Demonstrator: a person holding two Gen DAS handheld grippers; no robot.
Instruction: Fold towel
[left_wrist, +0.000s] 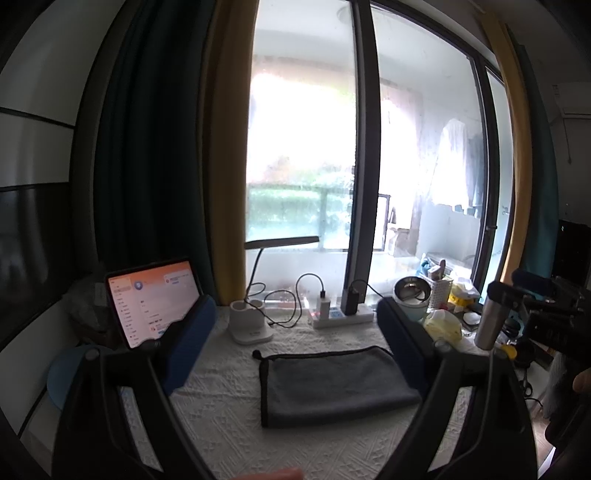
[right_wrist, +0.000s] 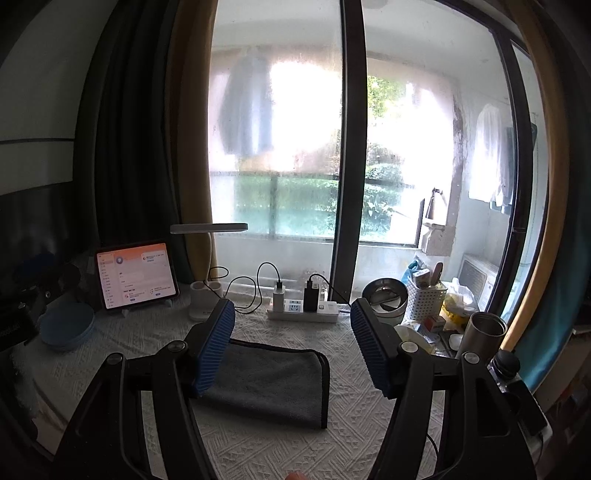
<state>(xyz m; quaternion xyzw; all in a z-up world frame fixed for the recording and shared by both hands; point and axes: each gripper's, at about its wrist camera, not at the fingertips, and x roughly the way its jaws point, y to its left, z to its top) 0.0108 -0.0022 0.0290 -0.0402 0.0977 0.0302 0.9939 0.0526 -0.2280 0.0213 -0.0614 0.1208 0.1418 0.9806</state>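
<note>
A grey towel with black edging lies folded into a small rectangle on the white textured tablecloth. It also shows in the right wrist view. My left gripper is open and empty, held above and in front of the towel, its blue-padded fingers spread to either side. My right gripper is open and empty, above the towel, with its left finger over the towel's left end. The right gripper shows at the right edge of the left wrist view.
A lit tablet stands at the back left, blue plates beside it. A white lamp base, power strip with chargers, metal bowl, white basket, steel flask and clutter line the window side.
</note>
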